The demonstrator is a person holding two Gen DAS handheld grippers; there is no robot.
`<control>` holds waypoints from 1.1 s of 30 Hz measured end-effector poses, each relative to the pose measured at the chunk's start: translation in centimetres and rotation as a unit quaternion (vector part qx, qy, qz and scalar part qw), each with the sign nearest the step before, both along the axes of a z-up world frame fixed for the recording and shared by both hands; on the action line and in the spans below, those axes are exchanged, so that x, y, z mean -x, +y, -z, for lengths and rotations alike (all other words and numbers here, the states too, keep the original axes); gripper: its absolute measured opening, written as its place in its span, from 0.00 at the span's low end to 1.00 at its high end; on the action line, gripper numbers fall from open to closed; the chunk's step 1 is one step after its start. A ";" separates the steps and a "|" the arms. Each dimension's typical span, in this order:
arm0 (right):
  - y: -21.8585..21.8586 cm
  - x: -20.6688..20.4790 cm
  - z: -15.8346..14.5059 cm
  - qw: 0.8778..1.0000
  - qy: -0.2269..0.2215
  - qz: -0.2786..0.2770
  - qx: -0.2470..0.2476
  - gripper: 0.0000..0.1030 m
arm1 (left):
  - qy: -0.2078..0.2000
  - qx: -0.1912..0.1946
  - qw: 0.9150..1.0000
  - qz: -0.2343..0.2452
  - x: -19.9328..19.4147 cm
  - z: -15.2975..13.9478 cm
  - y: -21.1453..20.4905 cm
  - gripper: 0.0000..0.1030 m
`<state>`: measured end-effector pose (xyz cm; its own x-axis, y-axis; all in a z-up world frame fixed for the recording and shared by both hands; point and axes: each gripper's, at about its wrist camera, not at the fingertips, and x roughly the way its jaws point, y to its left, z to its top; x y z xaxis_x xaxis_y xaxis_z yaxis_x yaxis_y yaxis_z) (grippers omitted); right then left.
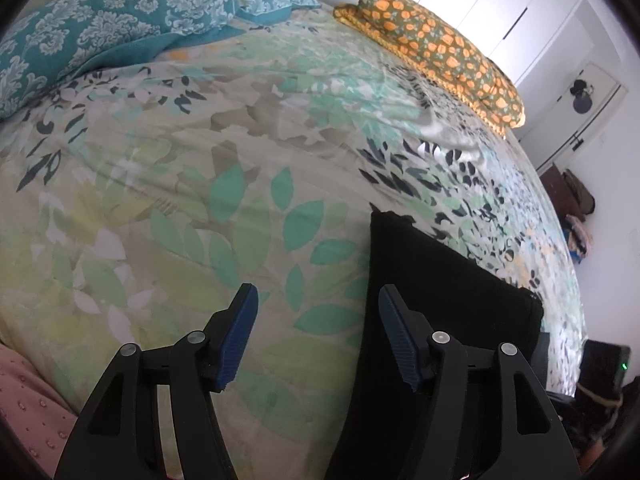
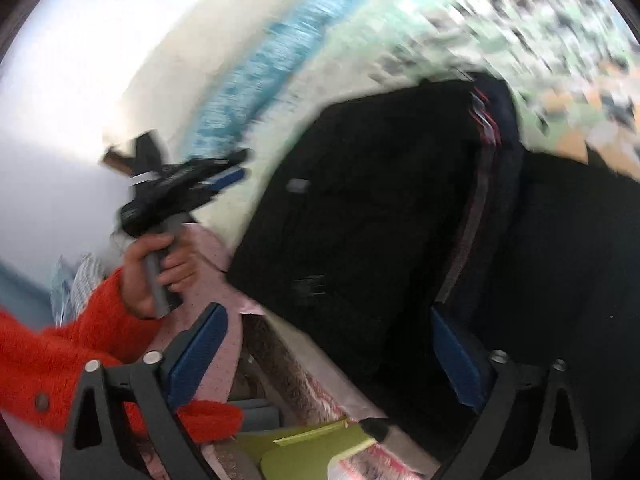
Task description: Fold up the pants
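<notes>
Between the right gripper (image 2: 328,356) jaws, which stand wide and grip nothing, black pants (image 2: 360,208) lie flat on the leafy bedspread (image 1: 180,208). Just right of the left gripper (image 1: 318,336), also open and empty, one pant end (image 1: 440,272) reaches ahead. Soft, light, floppy cloth, likely best pinched at hem or waistband corners.

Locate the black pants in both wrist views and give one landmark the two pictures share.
Left wrist view: the black pants lie at lower right on the bedspread, partly behind the left gripper's right-hand finger.
Right wrist view: the black pants fill the centre and right, blurred, ahead of the right gripper.
Shared landmark: the leaf-print bedspread, seen blurred at upper right in the right wrist view.
</notes>
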<state>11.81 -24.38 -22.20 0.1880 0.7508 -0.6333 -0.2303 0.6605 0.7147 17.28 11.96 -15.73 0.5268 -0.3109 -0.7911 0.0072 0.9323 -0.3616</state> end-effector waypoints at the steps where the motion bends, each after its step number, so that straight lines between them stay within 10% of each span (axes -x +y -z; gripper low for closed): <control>1: -0.3 -0.4 0.4 1.000 0.007 0.009 -0.011 0.81 | 0.001 -0.003 1.000 0.001 0.0 0.1 -0.1 0.63; 3: -0.6 -0.9 0.5 0.999 0.012 0.016 -0.028 0.71 | 0.004 -0.011 1.000 0.003 0.0 0.2 -0.2 0.63; 5: -0.2 -1.0 0.5 1.000 0.020 0.007 -0.006 0.25 | 0.008 -0.016 1.000 0.001 0.1 0.4 -0.1 0.63; 7: 0.0 -0.8 -0.4 1.000 0.014 0.005 -0.014 0.19 | 0.014 -0.011 1.000 -0.007 0.0 0.6 0.4 0.63; 19: -5.0 3.2 -15.2 0.990 -0.118 0.030 -0.068 0.17 | 0.012 0.023 0.999 -0.018 0.5 0.0 1.4 0.63; 33: -16.2 6.9 -1.0 0.982 0.052 0.169 0.060 0.18 | -0.001 -0.031 0.997 0.069 1.5 -0.3 -3.6 0.63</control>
<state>4.95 -40.63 -21.21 0.3430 0.5760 -0.7420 0.0868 0.7671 0.6356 15.81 8.40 -15.48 0.4834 -0.3309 -0.8105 0.1367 0.9430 -0.3034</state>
